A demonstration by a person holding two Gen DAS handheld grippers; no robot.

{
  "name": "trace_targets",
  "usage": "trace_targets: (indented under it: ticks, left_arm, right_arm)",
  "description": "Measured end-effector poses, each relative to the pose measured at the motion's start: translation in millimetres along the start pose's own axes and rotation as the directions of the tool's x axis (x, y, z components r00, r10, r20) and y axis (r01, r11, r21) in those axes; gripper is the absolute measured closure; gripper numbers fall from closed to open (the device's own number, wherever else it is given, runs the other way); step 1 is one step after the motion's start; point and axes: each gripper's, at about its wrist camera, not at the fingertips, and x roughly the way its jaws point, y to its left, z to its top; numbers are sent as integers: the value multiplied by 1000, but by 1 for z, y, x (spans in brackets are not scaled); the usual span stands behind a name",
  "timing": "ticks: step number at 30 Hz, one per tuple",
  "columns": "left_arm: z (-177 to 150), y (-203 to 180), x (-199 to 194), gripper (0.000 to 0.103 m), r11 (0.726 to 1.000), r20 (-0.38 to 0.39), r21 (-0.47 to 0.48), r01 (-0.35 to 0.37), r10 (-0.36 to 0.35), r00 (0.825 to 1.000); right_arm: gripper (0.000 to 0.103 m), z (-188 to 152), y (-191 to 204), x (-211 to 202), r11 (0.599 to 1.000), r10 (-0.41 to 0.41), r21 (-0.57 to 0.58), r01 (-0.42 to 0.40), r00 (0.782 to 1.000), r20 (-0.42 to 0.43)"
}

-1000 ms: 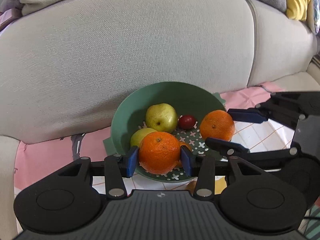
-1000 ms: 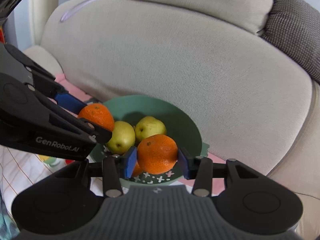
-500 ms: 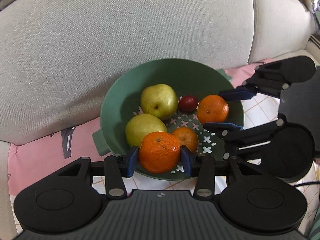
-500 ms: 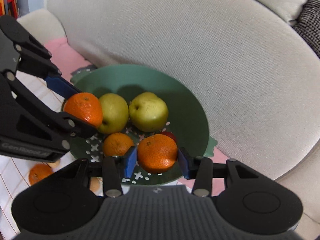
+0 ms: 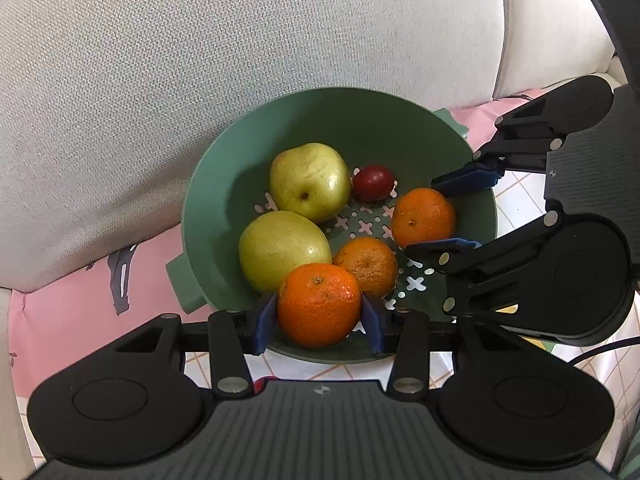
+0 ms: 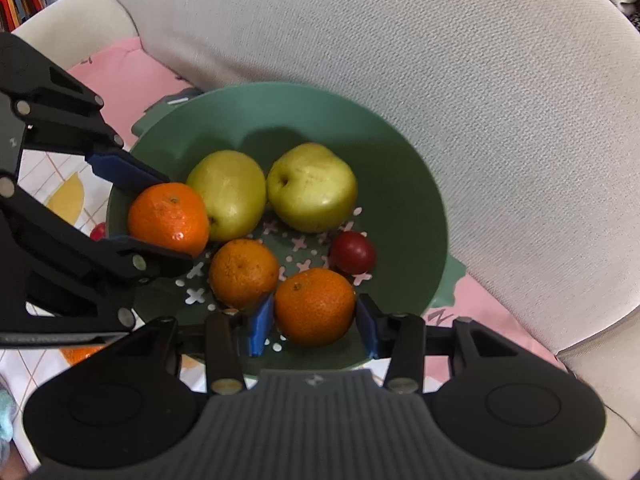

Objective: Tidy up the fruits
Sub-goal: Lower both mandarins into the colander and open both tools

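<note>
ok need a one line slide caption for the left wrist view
Left gripper and right gripper each hold a mandarin over a green colander containing two pears, a third mandarin and a small red fruit.

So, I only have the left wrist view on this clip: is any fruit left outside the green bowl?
Observer: Yes. The right wrist view shows an orange fruit on the checked cloth, mostly hidden under the left tongs.
Operator: There's a red sliver beneath my tongs. What is it?
Observer: Probably the small round red fruit that lies on the cloth close beside the bowl's outer wall, behind the left tongs' mandarin.
Operator: And the right tongs' grip?
Observer: Their own camera shows both blue pads against the sides of the right tongs' mandarin, over the bowl's near edge.
</note>
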Motion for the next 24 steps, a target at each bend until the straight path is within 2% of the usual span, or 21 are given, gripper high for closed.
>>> trace_targets:
  ticks: [11,17,24]
  left_arm:
    - [-1,3,2,51,1000,12,-11,-14,14,1000]
    - [-3,2,-1,46,1000,34,-2,-28,28,999]
    - [-5,-3,-16,37,998,84,11,-66,65,994]
  right_arm:
    - [60,2,4,2,1000,-13,-10,13,999,-44]
    - [60,4,8,1,999,-33,-12,33,999,-37]
    - [58,3,14,-10,994,-101,-43,101,995,0]
